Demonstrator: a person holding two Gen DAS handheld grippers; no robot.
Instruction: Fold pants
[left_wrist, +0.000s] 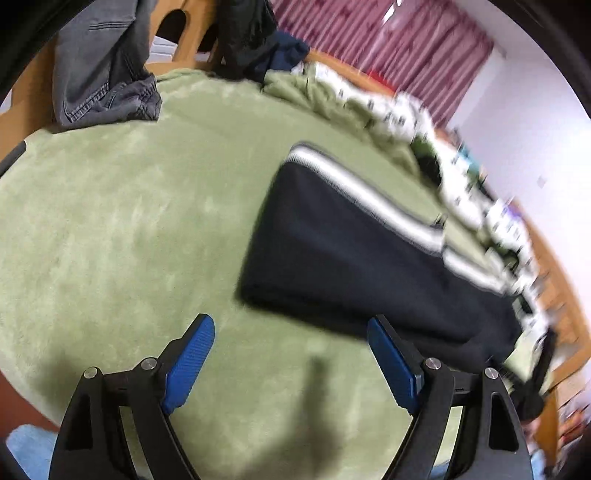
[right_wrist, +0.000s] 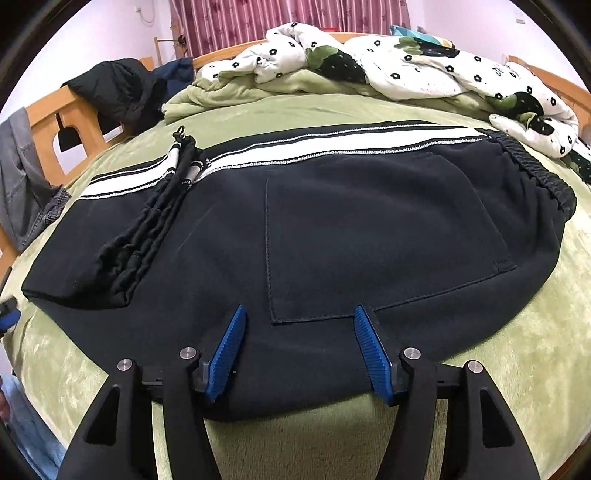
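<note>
Black pants (right_wrist: 295, 229) with a white side stripe lie folded lengthwise on the green blanket (right_wrist: 517, 332), cuffs laid back over the legs. The right gripper (right_wrist: 297, 347) hovers over the pants' near edge, fingers wide apart and empty; the left gripper (left_wrist: 288, 363) — equally wide, empty — hangs over bare blanket beside the fold. To fold well, I'd pinch both layers at the fold, evenly.

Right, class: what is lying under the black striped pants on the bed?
The black striped pants lie folded on a green blanket, which shows all around them. One folded layer rests on another; anything between the layers or beneath the blanket is covered and cannot be seen.
</note>
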